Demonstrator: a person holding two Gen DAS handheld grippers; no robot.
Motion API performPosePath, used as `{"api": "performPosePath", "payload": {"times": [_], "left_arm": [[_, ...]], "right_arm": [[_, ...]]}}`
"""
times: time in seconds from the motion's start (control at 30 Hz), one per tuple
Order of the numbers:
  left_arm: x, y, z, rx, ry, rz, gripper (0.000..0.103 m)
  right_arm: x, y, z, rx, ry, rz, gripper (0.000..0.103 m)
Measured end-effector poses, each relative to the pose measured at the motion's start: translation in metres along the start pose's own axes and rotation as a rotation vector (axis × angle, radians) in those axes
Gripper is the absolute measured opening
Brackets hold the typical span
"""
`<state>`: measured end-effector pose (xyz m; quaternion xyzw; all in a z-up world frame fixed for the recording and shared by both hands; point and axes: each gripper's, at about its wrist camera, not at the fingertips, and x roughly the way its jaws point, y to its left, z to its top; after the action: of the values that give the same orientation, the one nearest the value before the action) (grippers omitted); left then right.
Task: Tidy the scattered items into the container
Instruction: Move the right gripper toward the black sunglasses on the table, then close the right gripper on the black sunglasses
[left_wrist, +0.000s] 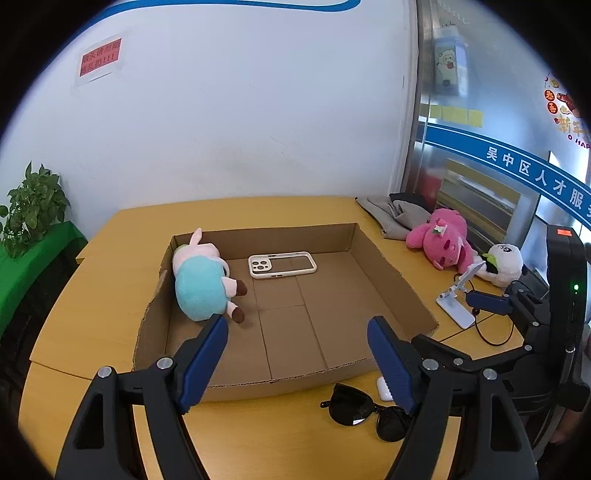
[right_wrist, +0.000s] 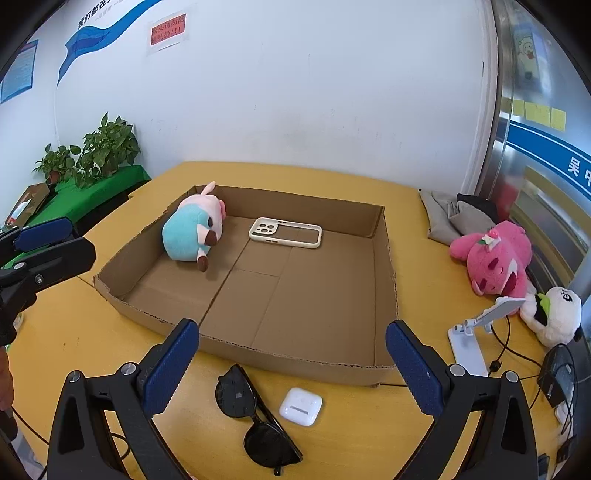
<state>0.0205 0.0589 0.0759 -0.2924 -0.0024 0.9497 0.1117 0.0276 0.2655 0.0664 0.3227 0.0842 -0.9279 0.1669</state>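
Observation:
A shallow cardboard box (left_wrist: 391, 273) (right_wrist: 386, 258) lies on the yellow table. In it are a blue and pink plush (left_wrist: 201, 284) (right_wrist: 192, 230) and a white phone case (left_wrist: 282, 264) (right_wrist: 285, 232). Black sunglasses (left_wrist: 365, 410) (right_wrist: 255, 413) and a white earbud case (left_wrist: 385, 389) (right_wrist: 300, 406) lie on the table before the box. My left gripper (left_wrist: 297, 332) is open and empty over the box's near edge. My right gripper (right_wrist: 291, 345) is open and empty above the sunglasses and earbud case; it also shows in the left wrist view (left_wrist: 491, 301).
A pink plush (left_wrist: 441, 240) (right_wrist: 495, 258), a white panda plush (left_wrist: 504, 264) (right_wrist: 554, 319), a white phone stand (left_wrist: 458, 295) (right_wrist: 472, 332) with black cables and a grey cloth (left_wrist: 395, 214) (right_wrist: 447, 218) lie right of the box. Potted plants (right_wrist: 99, 151) stand on a green table at left.

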Motion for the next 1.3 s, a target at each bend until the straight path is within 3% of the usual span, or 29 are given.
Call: {"api": "performPosePath", "payload": {"times": [0.57, 0.8, 1.0, 1.17, 1.3], "left_arm": [[0.017, -0.010, -0.007, -0.008, 0.048, 0.012, 0.078], [0.027, -0.001, -0.018, -0.039, 0.093, -0.021, 0.078], [0.053, 0.014, -0.046, -0.126, 0.195, -0.102, 0.078], [0.087, 0.010, -0.068, -0.162, 0.295, -0.194, 0.078], [0.114, 0.005, -0.083, -0.186, 0.371, -0.246, 0.078]], "right_arm": [[0.004, -0.011, -0.010, 0.011, 0.005, 0.056, 0.103], [0.010, -0.017, -0.022, 0.016, 0.032, 0.088, 0.103], [0.039, -0.026, -0.070, 0.021, 0.186, 0.159, 0.098], [0.060, -0.007, -0.098, -0.039, 0.274, 0.214, 0.096], [0.080, 0.008, -0.111, -0.090, 0.328, 0.224, 0.089]]}}
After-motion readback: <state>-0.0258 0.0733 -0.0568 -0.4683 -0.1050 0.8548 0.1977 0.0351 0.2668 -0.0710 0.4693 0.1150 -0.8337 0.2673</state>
